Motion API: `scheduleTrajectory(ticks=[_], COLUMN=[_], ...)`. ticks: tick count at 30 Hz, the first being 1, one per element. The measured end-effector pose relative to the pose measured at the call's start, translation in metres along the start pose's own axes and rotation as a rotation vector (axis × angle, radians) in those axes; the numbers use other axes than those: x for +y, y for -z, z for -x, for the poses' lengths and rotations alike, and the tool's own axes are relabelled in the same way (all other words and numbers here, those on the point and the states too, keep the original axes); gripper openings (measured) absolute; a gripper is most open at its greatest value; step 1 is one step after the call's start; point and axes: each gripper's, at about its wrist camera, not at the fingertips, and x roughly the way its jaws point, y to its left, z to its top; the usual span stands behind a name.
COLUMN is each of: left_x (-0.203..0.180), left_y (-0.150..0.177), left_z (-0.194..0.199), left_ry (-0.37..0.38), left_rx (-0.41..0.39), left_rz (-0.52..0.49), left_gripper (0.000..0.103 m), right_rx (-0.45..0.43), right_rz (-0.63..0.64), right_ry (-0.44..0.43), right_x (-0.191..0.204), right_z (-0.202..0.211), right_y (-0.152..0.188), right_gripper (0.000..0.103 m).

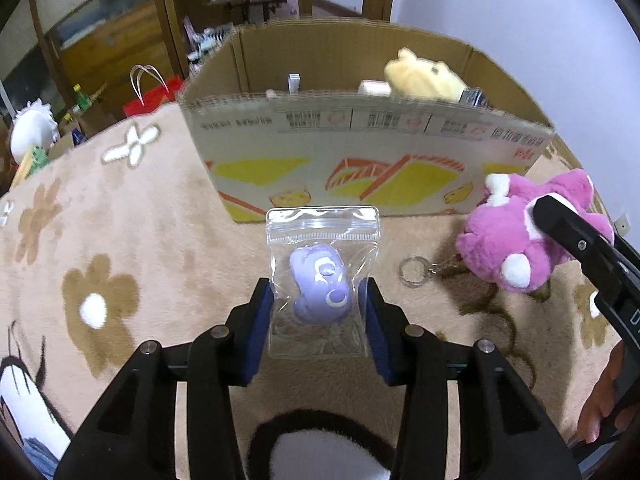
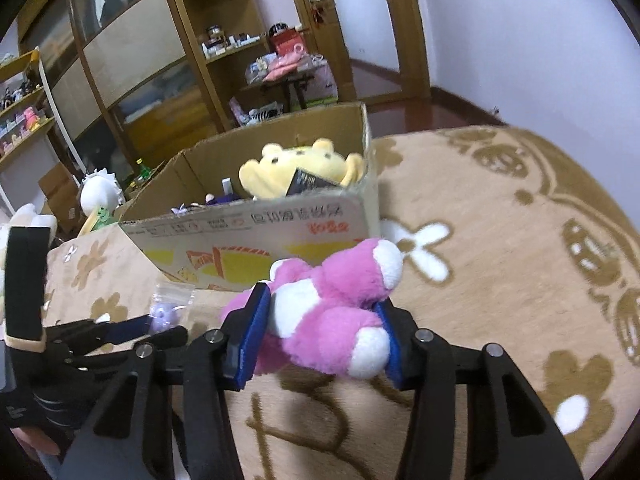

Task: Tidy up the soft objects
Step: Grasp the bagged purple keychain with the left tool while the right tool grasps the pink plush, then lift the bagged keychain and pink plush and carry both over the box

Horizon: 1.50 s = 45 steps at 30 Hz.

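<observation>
Holding the little bag (image 1: 322,280) in my left hand-held gripper (image 1: 320,312) and the pink plush (image 2: 332,312) in my right hand-held gripper (image 2: 320,332), both squeezed tight, ready for the box (image 1: 360,152) at 12 o'clock.

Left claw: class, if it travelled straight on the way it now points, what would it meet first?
Probably the printed front wall of the cardboard box, beyond the bagged purple toy that the left claw grips; depth is uncertain, so carpet could come first.

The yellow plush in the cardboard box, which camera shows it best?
The right wrist view. It looks down into the cardboard box, so the yellow plush shows its head, ears and body, with a dark packet lying against it. In the left wrist view the yellow plush is blurred and only peeks over the box's near wall.
</observation>
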Motion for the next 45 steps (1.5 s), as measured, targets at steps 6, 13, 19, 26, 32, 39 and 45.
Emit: scheduleTrajectory(ticks=[6, 13, 19, 26, 32, 39, 45], left_x=[0.006, 0.014, 0.012, 0.011, 0.012, 0.016, 0.014], left_y=[-0.002, -0.014, -0.027, -0.046, -0.069, -0.090, -0.107], left_z=[0.039, 0.079, 0.100, 0.107, 0.103, 0.097, 0.088], left_ry=[-0.028, -0.064, -0.078, -0.090, -0.109, -0.128, -0.135], left_rx=[-0.101, -0.236, -0.331, -0.419, -0.477, -0.502, -0.513], left_rz=[0.006, 0.001, -0.022, -0.046, -0.041, -0.033, -0.053], left_gripper=[0.042, 0.042, 0.042, 0.042, 0.043, 0.043, 0.043], right_rx=[-0.075, -0.186, -0.275, -0.336, -0.366, -0.379, -0.397], right_rz=[0.042, 0.086, 0.125, 0.156, 0.171, 0.178, 0.200], right_ry=[0.037, 0.069, 0.097, 0.111, 0.106, 0.076, 0.058], right_x=[0.009, 0.022, 0.032, 0.042, 0.048, 0.051, 0.057], right_z=[0.029, 0.063, 0.082, 0.083, 0.074, 0.060, 0.052], right_y=[-0.007, -0.019, -0.030, -0.042, -0.052, -0.064, -0.076], right_gripper=[0.051, 0.051, 0.051, 0.051, 0.051, 0.051, 0.051])
